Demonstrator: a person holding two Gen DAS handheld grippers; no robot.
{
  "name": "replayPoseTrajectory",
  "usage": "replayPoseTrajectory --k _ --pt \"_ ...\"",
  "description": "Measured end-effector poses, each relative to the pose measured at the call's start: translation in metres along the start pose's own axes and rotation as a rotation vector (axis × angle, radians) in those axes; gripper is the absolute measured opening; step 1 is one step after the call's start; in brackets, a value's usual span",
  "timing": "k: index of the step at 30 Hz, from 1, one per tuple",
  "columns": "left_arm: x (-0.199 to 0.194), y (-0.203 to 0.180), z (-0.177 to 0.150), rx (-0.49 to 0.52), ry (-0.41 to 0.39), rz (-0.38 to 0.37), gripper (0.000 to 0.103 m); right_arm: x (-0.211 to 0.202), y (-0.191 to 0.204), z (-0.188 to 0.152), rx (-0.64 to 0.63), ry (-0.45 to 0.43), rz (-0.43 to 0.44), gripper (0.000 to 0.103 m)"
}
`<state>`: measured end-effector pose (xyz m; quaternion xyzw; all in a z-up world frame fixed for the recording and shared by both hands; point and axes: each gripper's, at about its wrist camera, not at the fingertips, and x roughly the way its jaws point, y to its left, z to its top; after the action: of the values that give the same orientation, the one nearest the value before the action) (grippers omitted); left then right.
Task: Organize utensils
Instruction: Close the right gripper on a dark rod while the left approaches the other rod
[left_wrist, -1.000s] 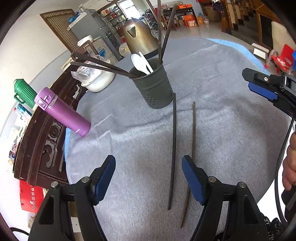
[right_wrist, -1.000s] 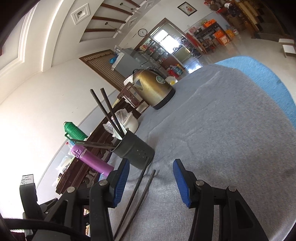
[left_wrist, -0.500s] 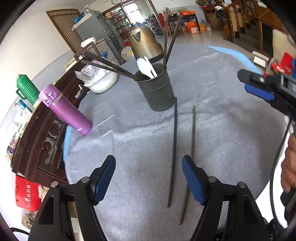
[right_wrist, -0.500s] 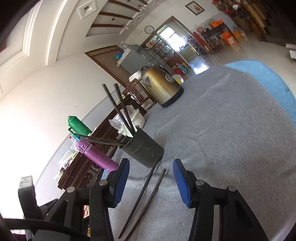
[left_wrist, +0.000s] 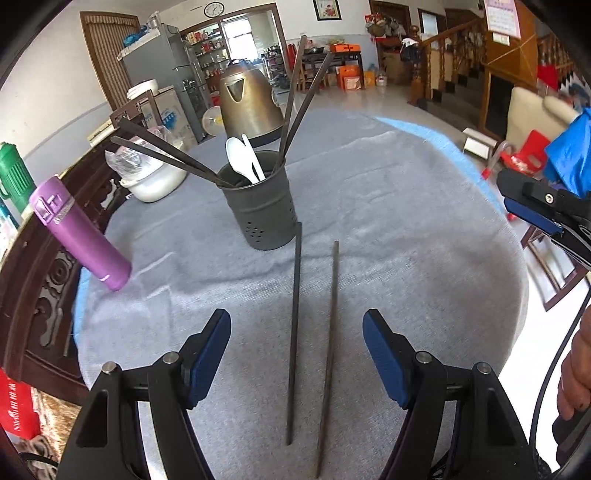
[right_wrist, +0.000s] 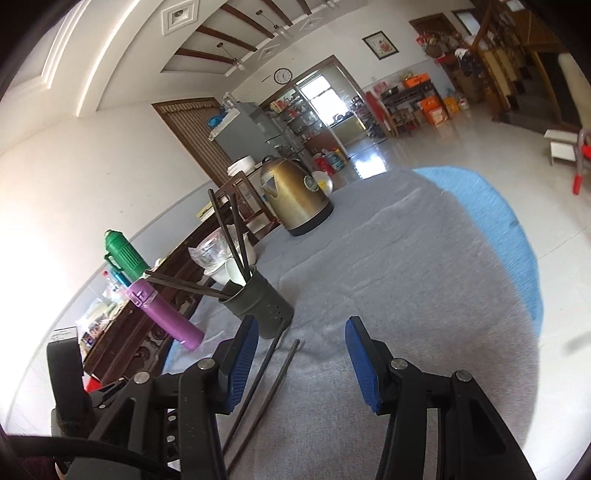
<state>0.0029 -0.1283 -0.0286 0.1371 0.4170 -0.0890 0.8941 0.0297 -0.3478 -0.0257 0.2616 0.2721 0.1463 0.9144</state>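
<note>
A large tiled room with a white beamed ceiling, a wooden staircase and a grey refrigerator surrounds a round table covered in grey cloth (left_wrist: 406, 229), with a blue underlayer showing along its far rim. Taking the dark grey perforated metal utensil holder (left_wrist: 260, 210) as the landmark: right of it and beyond it the cloth lies bare out to the table edge, while left of it the rim meets a dark carved wooden cabinet (left_wrist: 33, 266). Behind the holder stands a bronze electric kettle (left_wrist: 249, 99); behind and left sits a white bowl wrapped in plastic (left_wrist: 147, 177); left stands a purple cylindrical flask (left_wrist: 79, 236).

Inside the holder stand four dark chopsticks and a white plastic spoon (left_wrist: 240, 157). Two long dark chopsticks (left_wrist: 295, 332) lie side by side on the cloth just in front, one tip touching its base.

The left gripper (left_wrist: 297, 345) hangs open above them, empty. The right gripper (right_wrist: 299, 360) is also spread and empty.

A red bag near the cabinet bears unreadable writing.
</note>
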Motion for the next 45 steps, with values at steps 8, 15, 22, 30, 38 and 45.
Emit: replayPoseTrajectory --k 8,15,22,30,38,45 --pt "0.001 0.028 -0.007 -0.06 -0.032 -0.044 0.075 0.003 0.032 -0.001 -0.064 0.012 -0.039 0.054" --pt "-0.001 0.069 -0.02 -0.145 -0.065 -0.041 0.075 0.015 0.063 -0.008 -0.116 0.035 -0.052 0.054" --pt "-0.005 0.109 -0.04 -0.251 -0.089 -0.053 0.075 0.026 0.082 -0.009 -0.106 0.063 -0.073 0.054" --pt "-0.005 0.125 -0.056 -0.295 -0.1 -0.062 0.075 0.044 0.091 -0.012 -0.085 0.122 -0.107 0.054" --pt "0.004 0.125 -0.062 -0.294 -0.077 -0.089 0.075 0.095 0.081 -0.023 -0.067 0.286 -0.2 0.044" --pt "0.01 0.135 -0.071 -0.317 -0.05 -0.083 0.075 0.147 0.058 -0.036 0.03 0.441 -0.218 0.036"
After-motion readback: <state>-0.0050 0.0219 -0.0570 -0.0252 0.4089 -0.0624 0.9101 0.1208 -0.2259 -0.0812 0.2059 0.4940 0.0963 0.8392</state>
